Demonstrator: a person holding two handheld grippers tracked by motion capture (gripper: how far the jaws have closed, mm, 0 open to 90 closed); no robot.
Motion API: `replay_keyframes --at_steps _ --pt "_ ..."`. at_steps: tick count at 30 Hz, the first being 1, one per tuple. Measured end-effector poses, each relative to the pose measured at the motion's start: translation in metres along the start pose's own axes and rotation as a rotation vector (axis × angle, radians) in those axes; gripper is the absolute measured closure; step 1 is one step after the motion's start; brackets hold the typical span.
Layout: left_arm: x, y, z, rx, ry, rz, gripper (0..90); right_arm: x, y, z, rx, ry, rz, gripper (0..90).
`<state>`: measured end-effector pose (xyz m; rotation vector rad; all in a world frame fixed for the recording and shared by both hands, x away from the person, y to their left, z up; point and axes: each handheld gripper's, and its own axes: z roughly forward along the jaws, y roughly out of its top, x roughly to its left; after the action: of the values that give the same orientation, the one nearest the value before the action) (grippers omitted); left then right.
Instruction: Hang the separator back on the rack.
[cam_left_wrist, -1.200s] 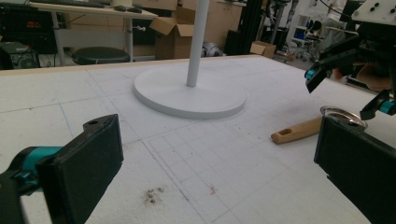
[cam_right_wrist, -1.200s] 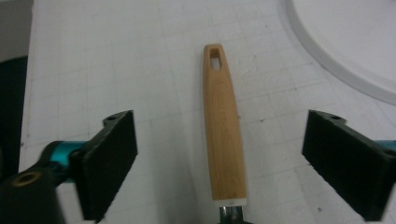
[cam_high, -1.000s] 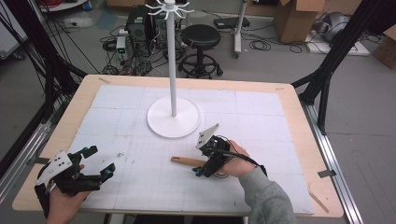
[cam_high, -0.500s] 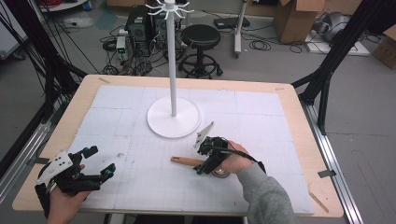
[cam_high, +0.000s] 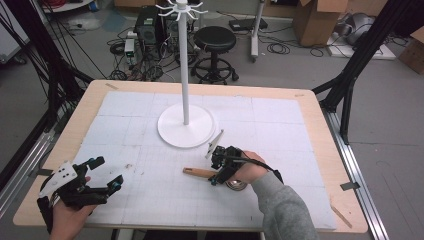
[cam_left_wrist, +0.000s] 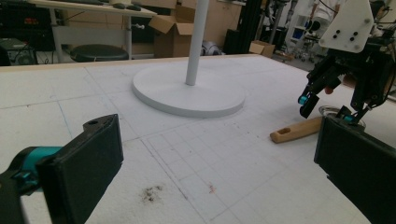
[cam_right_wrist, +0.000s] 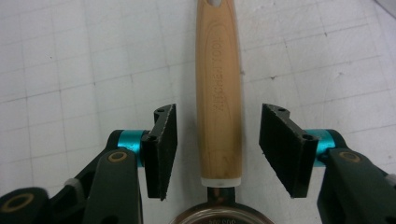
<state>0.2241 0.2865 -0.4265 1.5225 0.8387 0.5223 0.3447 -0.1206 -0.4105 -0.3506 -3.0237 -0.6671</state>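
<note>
Grasp step: right gripper (cam_right_wrist: 218, 151) jaws, just closing, straddle the handle (cam_right_wrist: 218, 88), not clamped; next, pinch it. Left gripper (cam_high: 95, 175) released.

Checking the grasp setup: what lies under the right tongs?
Under the right tongs, whose jaws have just been closing, lies a wooden handle on the white mat, gaps either side. Its metal end is mostly cut off at the bottom edge.

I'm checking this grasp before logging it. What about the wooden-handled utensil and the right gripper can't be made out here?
- Utensil head: right gripper view, cut off by the bottom edge; high view, mostly under the right hand.
- Handle lettering: too soft to read fully.
- Right gripper: jaws have just been closing around the handle; gaps remain, no contact visible.
- Stand hooks: high view, cropped at top.
</note>
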Motion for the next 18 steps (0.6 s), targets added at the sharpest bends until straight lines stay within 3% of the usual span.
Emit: replay_keyframes --at_steps 10,18 --pt "-0.0001 0.0000 0.0000 0.001 0.000 -0.001 1.8 -0.0010 -0.0005 0.0033 0.023 0.007 0.013 53.8" --pt "0.0000 0.0000 -0.0002 0.000 -0.001 0.000 1.8 0.0001 -0.0004 0.0040 0.032 -0.014 0.000 59.8"
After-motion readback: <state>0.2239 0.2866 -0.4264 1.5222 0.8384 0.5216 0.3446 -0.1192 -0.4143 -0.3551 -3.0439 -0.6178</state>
